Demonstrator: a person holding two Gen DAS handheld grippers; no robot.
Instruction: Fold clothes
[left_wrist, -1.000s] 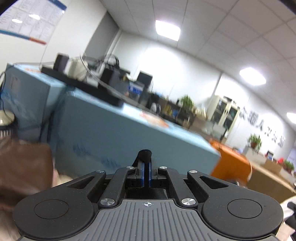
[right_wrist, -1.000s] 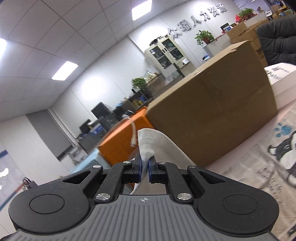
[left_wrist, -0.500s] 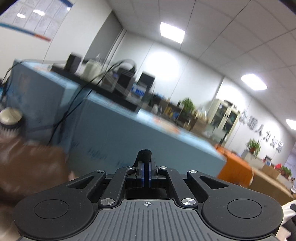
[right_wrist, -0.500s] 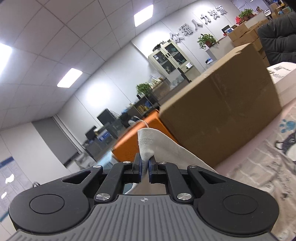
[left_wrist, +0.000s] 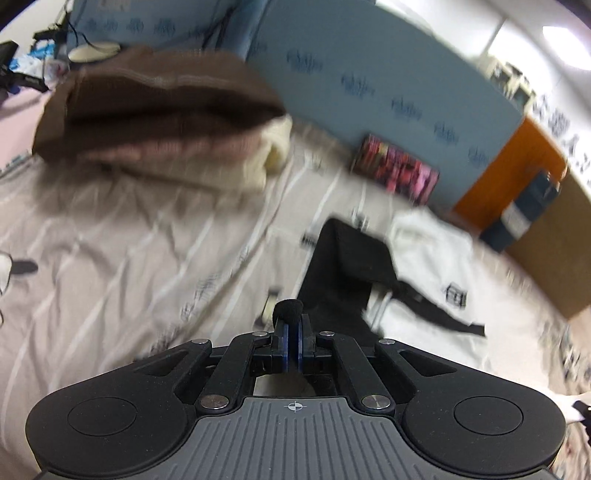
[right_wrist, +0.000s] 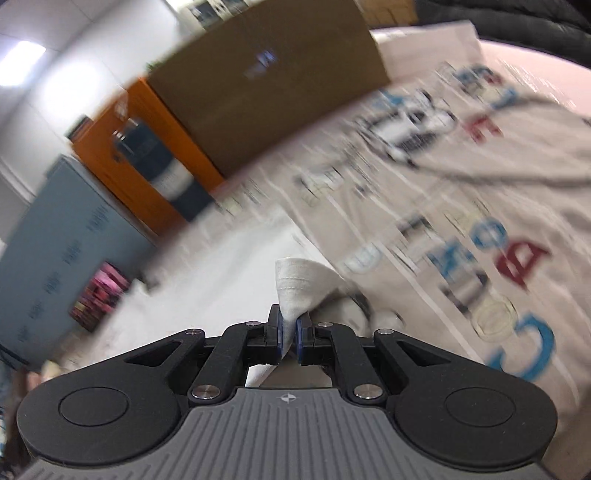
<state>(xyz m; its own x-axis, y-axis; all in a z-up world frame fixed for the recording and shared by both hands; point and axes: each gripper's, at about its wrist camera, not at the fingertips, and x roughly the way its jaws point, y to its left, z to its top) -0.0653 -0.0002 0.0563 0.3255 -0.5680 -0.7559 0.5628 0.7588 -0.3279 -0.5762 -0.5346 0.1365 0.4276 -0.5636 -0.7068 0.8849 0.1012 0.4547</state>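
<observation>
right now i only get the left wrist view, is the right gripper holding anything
Observer: Yes, the right gripper is shut on a white cloth corner.
Operator: what's ahead of it
Observer: A printed sheet with blue and red letters, blurred.
Operator: anything past that sheet
Observer: A brown cardboard box stands at its far edge, with a dark padded jacket at the top right corner.
</observation>
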